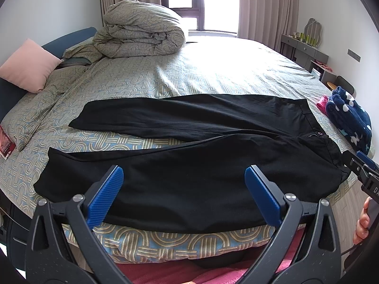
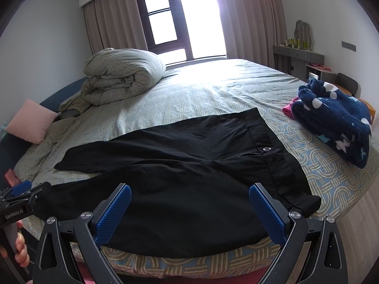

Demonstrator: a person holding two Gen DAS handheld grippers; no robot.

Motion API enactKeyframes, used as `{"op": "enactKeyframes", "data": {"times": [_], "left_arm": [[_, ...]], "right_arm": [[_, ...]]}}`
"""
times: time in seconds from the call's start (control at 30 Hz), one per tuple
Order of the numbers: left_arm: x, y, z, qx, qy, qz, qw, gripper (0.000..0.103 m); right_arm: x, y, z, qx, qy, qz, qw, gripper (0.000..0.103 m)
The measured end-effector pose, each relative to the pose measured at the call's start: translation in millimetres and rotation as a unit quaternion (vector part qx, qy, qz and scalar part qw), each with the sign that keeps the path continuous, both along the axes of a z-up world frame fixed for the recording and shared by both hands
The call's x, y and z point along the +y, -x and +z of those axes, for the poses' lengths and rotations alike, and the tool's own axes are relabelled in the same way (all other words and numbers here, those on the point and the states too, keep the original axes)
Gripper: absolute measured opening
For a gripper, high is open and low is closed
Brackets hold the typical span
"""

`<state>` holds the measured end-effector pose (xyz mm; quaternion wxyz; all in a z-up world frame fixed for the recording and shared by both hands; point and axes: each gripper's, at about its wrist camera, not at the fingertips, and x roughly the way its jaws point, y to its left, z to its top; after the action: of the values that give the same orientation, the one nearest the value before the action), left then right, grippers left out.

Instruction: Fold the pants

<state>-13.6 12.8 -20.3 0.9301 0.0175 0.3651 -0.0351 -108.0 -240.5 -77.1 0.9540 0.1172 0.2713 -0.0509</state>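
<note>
Black pants [image 1: 189, 146] lie flat on the patterned bed [image 1: 146, 80], legs spread to the left, waistband to the right. They also show in the right wrist view [image 2: 189, 179], with the waist button [image 2: 266, 149] visible. My left gripper [image 1: 184, 175] is open and empty, just above the near leg at the bed's front edge. My right gripper [image 2: 189, 194] is open and empty, over the near hip area beside the waistband. The right gripper also shows at the right edge of the left wrist view [image 1: 362, 165]; the left gripper shows at the left edge of the right wrist view [image 2: 23, 191].
A rolled duvet [image 1: 142, 30] sits at the far left of the bed, with a pink pillow [image 1: 28, 66] beside the headboard. A navy spotted blanket [image 2: 336, 118] and a pink cloth [image 2: 289, 108] lie at the bed's right edge. A grey dresser [image 2: 298, 56] stands by the right wall.
</note>
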Motion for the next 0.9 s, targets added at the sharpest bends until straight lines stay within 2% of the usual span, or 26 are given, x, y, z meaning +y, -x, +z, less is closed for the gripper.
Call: {"op": "enactKeyframes", "data": {"times": [0.1, 0.43, 0.77, 0.9], "left_arm": [[-0.1, 0.2, -0.9, 0.002, 0.000, 0.001, 1.0000, 0.102], [1.0, -1.9, -3.2, 0.010, 0.001, 0.002, 0.9999, 0.102], [8.2, -10.0, -3.2, 0.017, -0.011, 0.012, 0.9997, 0.102], [25.8, -19.2, -2.0, 0.028, -0.026, 0.027, 0.9989, 0.102]], "right_arm": [[0.5, -0.7, -0.2, 0.017, 0.010, 0.000, 1.000, 0.102], [-2.3, -1.9, -1.9, 0.026, 0.032, -0.003, 0.999, 0.102], [-4.9, -4.9, -4.6, 0.034, 0.010, -0.005, 0.999, 0.102], [-10.0, -5.1, -6.8, 0.042, 0.004, -0.011, 0.999, 0.102]]}}
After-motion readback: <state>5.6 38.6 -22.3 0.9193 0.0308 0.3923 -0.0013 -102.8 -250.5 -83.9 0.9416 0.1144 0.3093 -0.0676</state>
